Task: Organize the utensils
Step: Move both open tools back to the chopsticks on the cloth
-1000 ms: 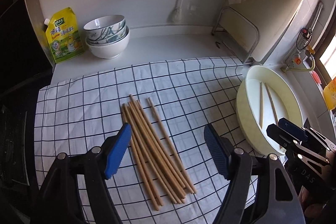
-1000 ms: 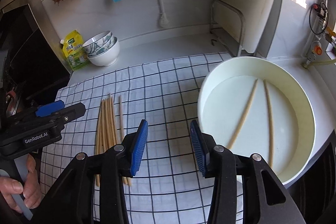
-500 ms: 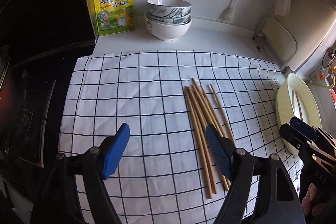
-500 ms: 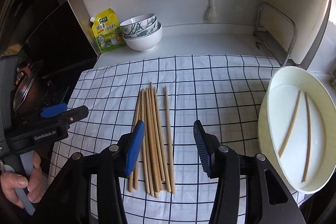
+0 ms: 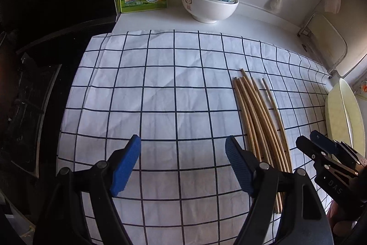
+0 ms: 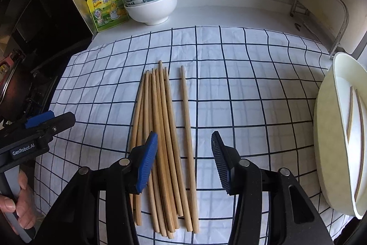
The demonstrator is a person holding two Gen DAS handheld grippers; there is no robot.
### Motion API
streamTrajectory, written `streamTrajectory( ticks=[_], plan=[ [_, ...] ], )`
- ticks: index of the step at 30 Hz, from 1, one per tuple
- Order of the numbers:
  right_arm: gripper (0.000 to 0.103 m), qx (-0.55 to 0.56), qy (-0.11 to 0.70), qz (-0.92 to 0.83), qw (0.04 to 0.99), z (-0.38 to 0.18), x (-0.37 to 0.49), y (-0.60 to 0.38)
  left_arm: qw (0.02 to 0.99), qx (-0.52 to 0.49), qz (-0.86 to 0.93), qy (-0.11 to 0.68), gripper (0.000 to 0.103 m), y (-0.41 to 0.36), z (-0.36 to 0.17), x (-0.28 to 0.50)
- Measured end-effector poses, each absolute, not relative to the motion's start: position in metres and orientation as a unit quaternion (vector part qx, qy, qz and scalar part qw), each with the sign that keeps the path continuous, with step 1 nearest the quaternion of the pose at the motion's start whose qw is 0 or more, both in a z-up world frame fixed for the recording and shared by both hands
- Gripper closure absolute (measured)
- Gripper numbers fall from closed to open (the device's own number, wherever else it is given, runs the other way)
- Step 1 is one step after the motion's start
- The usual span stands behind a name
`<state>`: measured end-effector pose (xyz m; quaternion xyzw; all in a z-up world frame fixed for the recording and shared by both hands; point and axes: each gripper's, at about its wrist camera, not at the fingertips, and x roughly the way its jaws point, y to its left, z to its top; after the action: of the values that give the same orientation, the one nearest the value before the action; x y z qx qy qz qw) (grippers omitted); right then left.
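Note:
Several wooden chopsticks [image 6: 160, 130] lie side by side on a white checked cloth [image 6: 240, 95], with one chopstick [image 6: 187, 121] lying a little apart on their right. They also show in the left wrist view [image 5: 259, 121]. My right gripper [image 6: 184, 160] is open and empty, low over the near ends of the chopsticks. My left gripper [image 5: 183, 164] is open and empty over bare cloth, left of the bundle. A cream round basin [image 6: 325, 134] at the right holds two chopsticks [image 6: 354, 116].
Stacked bowls [image 6: 152, 1] and a yellow seasoning pouch [image 6: 105, 4] stand at the back of the counter. A wire rack [image 6: 321, 6] stands at the back right. A dark stove area [image 5: 27, 88] lies left of the cloth.
Both grippers have swung left. The right gripper left the basin and now sits over the chopsticks. The left gripper moved off the chopsticks onto bare cloth. Both stayed open.

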<state>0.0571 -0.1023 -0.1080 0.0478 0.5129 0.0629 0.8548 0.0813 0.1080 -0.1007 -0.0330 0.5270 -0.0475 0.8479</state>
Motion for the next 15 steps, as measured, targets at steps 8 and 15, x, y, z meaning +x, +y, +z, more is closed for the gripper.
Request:
streamTrajectory(
  ticks=[8, 15],
  plan=[
    [0.056, 0.033, 0.52, 0.044, 0.853, -0.129, 0.058, -0.108, 0.842, -0.023, -0.081, 0.533, 0.028, 0.081, -0.118, 0.08],
    [0.056, 0.011, 0.525, 0.033, 0.85, -0.143, 0.054, -0.109, 0.84, -0.012, -0.098, 0.534, 0.028, 0.063, -0.127, 0.077]
  ],
)
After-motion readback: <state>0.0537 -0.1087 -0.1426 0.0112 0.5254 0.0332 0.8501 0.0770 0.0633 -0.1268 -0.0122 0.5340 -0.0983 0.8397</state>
